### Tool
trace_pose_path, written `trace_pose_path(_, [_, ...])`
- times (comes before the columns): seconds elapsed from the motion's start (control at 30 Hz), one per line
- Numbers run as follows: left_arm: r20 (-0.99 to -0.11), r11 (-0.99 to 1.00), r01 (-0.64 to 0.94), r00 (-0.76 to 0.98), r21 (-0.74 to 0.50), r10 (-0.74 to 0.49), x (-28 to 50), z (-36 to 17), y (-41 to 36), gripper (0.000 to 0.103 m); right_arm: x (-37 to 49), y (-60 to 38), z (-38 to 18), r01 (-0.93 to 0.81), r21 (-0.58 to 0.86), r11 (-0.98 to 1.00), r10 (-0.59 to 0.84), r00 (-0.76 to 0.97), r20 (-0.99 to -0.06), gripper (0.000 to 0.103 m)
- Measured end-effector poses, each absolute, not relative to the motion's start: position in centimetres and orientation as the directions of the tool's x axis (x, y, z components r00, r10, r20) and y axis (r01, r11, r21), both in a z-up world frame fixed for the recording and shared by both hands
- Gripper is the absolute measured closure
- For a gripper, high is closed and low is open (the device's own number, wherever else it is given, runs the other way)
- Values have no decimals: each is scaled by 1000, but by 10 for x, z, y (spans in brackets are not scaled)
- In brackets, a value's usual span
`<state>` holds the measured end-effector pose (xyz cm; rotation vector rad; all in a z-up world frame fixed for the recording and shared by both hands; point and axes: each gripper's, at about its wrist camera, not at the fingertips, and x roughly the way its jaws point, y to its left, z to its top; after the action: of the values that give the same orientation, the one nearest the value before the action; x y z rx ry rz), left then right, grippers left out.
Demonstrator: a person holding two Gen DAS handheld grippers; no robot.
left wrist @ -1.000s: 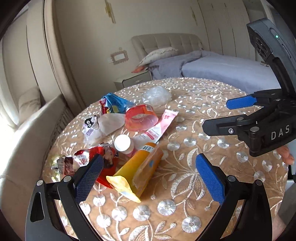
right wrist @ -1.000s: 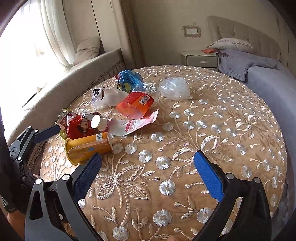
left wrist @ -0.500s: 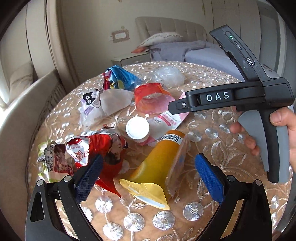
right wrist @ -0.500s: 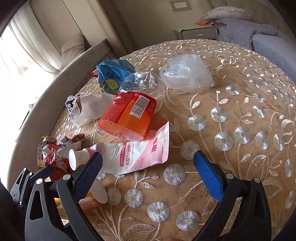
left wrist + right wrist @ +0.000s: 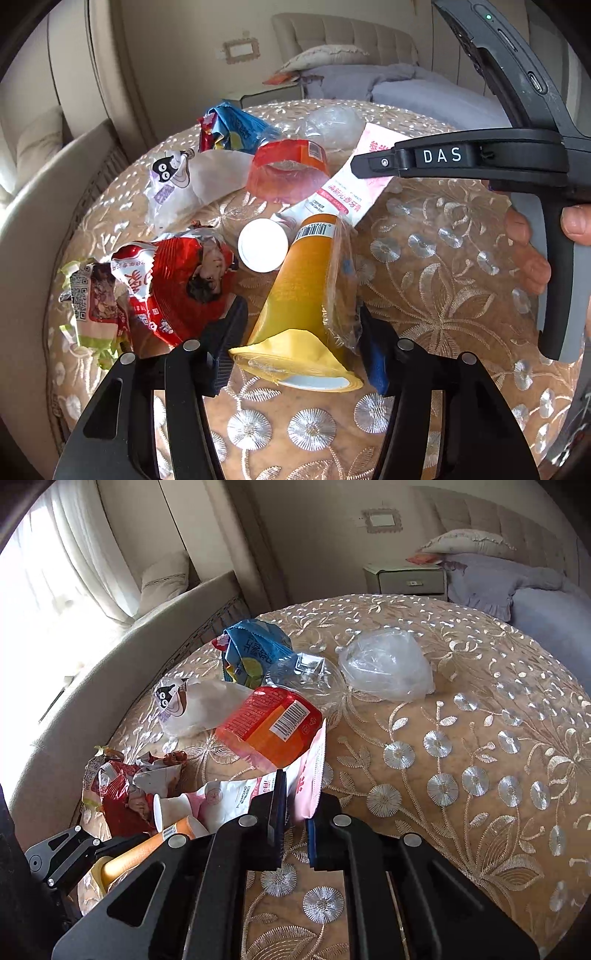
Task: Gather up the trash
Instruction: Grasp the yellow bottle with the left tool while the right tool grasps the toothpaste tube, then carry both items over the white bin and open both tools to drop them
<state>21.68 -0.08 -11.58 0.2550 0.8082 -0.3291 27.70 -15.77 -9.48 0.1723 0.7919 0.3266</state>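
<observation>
A round embroidered table (image 5: pixel 480 738) holds scattered trash, none yet collected. From left: a red snack wrapper (image 5: pixel 173 284), then an orange cup (image 5: pixel 303 295) lying on its side, pinched at its near end by the left gripper (image 5: pixel 299 343). Right of it, the right gripper (image 5: pixel 295 812) has closed on the near edge of a pink sachet (image 5: pixel 310 775). Only the right view clearly shows the clear plastic bag (image 5: pixel 388 672) at the far side.
</observation>
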Motion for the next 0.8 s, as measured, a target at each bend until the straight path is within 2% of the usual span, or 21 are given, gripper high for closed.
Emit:
trace_pose_path(0.2, [-694,913,403,675,64,-250,182,-96,-10,48,243,-173,-61,-208,229,951,306,743,-596,98])
trace_pose_path(0.43, [-654,904,426,693,30,-304,145,-80,-26,48,200,-209,-38,-158,218,963,254,801,-542,99])
trace_pose_path(0.8, [-592,887,461,718,12,-366,104,-64,-64,48,100,-261,-17,-63,83,995,95,870,-483,98])
